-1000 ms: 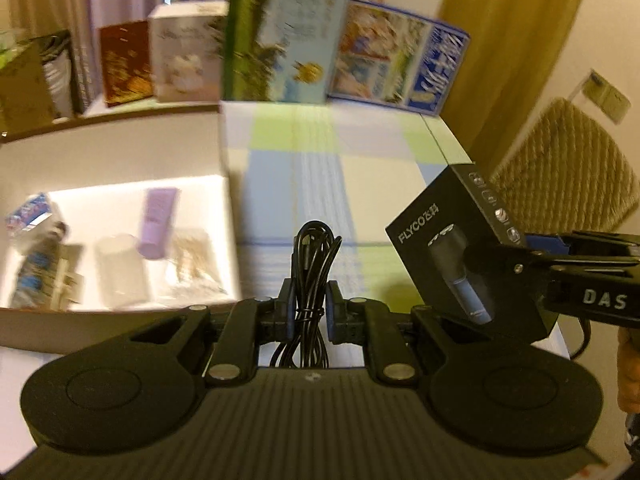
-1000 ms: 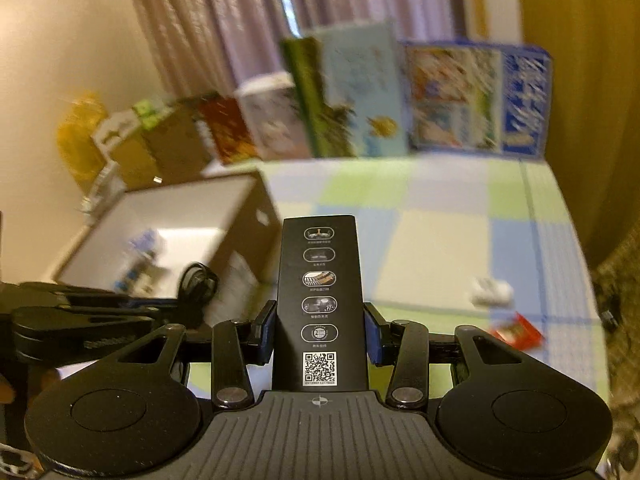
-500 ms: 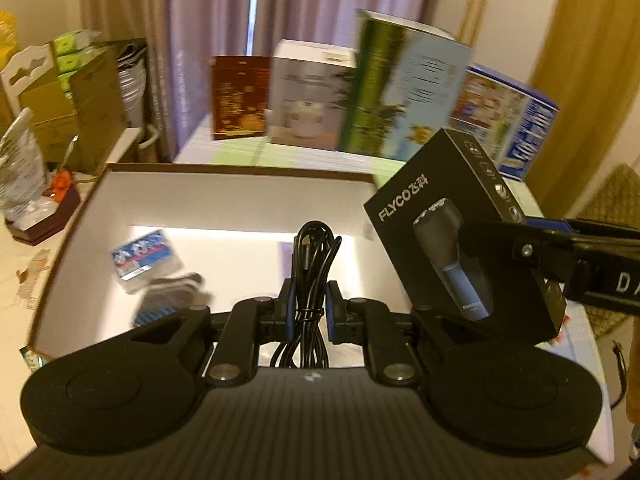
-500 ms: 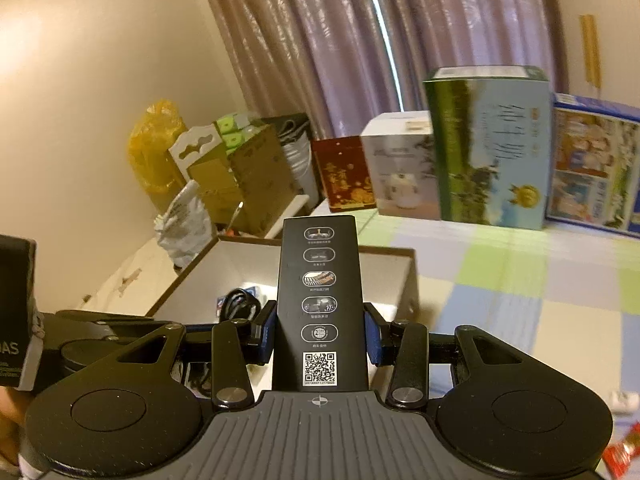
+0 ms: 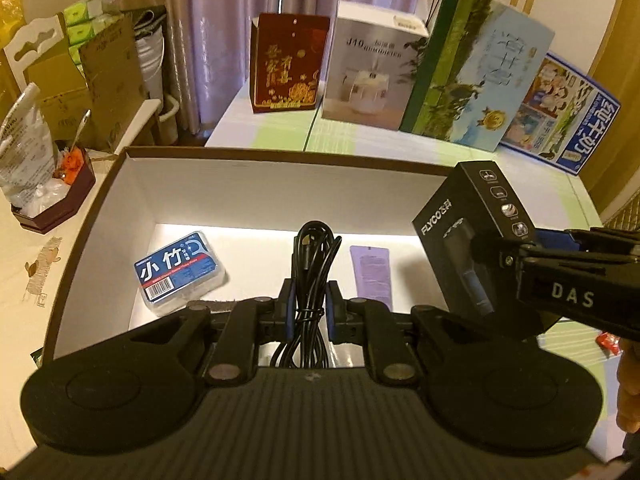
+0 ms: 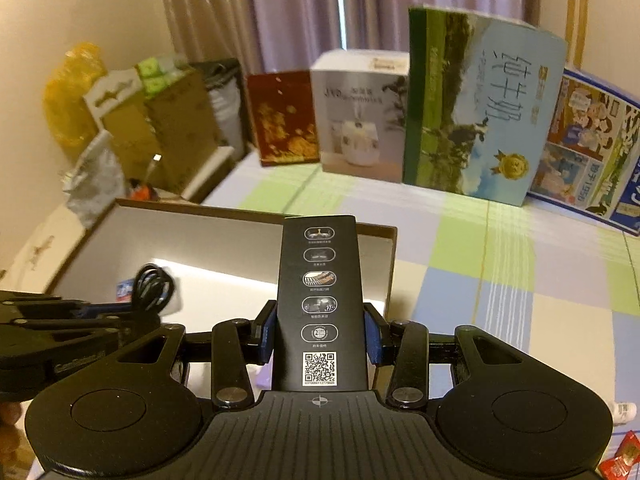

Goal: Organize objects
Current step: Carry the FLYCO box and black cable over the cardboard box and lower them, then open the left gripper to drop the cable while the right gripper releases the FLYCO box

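Observation:
My left gripper is shut on a coiled black cable and holds it above the open brown box with a white inside. In the box lie a blue floss case and a purple tube. My right gripper is shut on a black FLYCO shaver box, held upright over the box's right end. The shaver box and right gripper show at the right of the left wrist view. The cable and left gripper show at the left of the right wrist view.
Upright cartons line the table's back: a red one, a white humidifier box, a green-blue milk carton and a blue one. A dark tray with a bag sits left of the box. A red wrapper lies on the checked cloth.
Both grippers have swung left from over the checked cloth to above the open box, each keeping its hold. The box's inside has come into full view.

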A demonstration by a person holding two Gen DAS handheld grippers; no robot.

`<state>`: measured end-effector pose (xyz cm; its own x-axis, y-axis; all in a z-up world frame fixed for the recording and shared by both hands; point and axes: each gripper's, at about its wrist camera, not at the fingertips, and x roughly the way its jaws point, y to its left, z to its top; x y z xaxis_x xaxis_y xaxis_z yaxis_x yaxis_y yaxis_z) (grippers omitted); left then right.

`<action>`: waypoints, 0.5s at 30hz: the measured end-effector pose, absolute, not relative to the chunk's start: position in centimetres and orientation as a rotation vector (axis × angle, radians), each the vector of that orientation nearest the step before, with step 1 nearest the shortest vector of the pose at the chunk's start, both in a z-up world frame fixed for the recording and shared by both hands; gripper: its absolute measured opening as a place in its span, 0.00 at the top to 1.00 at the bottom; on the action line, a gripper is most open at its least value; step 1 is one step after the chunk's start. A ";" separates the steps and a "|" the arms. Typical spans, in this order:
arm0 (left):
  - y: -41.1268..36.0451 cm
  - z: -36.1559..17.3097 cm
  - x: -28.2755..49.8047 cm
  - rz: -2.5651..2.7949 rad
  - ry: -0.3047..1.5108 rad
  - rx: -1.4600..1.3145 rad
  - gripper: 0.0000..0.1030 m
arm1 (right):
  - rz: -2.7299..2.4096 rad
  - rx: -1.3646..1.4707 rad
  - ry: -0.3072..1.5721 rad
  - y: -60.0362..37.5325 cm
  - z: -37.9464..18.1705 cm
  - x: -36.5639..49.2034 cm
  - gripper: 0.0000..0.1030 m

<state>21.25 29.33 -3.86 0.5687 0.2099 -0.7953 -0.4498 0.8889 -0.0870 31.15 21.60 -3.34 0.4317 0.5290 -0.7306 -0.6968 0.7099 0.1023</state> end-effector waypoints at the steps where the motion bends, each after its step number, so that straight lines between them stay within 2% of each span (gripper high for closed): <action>1: 29.6 -4.1 21.6 0.390 0.892 -0.297 0.89 | 0.756 -0.236 0.820 22.0 -3.7 31.3 0.61; 15: 32.6 -7.0 24.5 0.364 0.940 -0.321 0.89 | 0.675 -0.233 0.802 23.8 -5.4 33.7 0.61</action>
